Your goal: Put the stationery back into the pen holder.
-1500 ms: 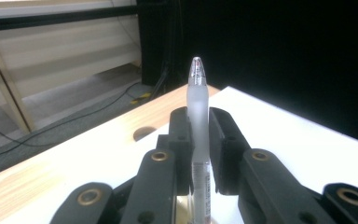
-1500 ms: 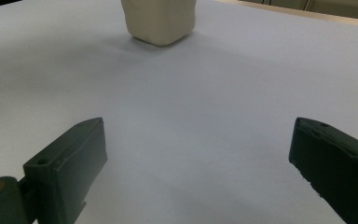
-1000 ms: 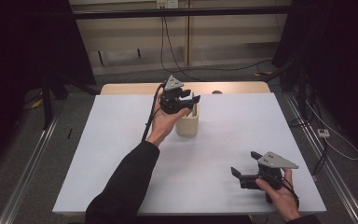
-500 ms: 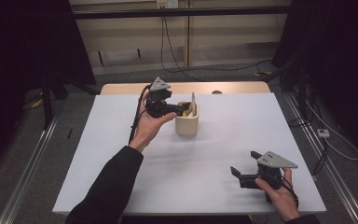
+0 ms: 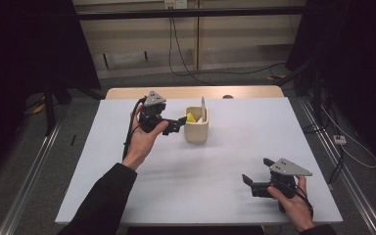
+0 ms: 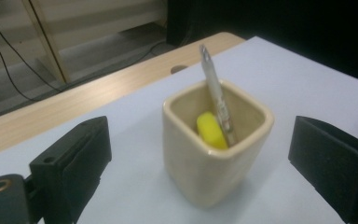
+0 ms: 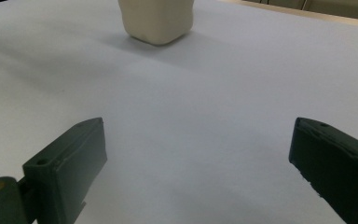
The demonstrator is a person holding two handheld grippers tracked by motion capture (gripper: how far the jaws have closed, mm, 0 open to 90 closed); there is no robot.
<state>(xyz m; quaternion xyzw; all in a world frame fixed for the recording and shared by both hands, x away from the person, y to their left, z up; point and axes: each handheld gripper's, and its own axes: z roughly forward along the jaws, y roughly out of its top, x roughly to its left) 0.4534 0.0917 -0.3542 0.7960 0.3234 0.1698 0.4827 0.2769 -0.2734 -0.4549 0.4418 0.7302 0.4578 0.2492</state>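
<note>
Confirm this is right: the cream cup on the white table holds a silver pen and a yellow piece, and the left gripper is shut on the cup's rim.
One thing is wrong: the left gripper is open, not shut on the rim. The left gripper view shows its jaws spread wide either side of the cream cup, clear of it. The silver pen and yellow piece are inside, as stated.

Probably a lab or test studio: a white-topped table stands between black curtains, with metal floor rails either side, loose cables and a wall socket behind.
</note>
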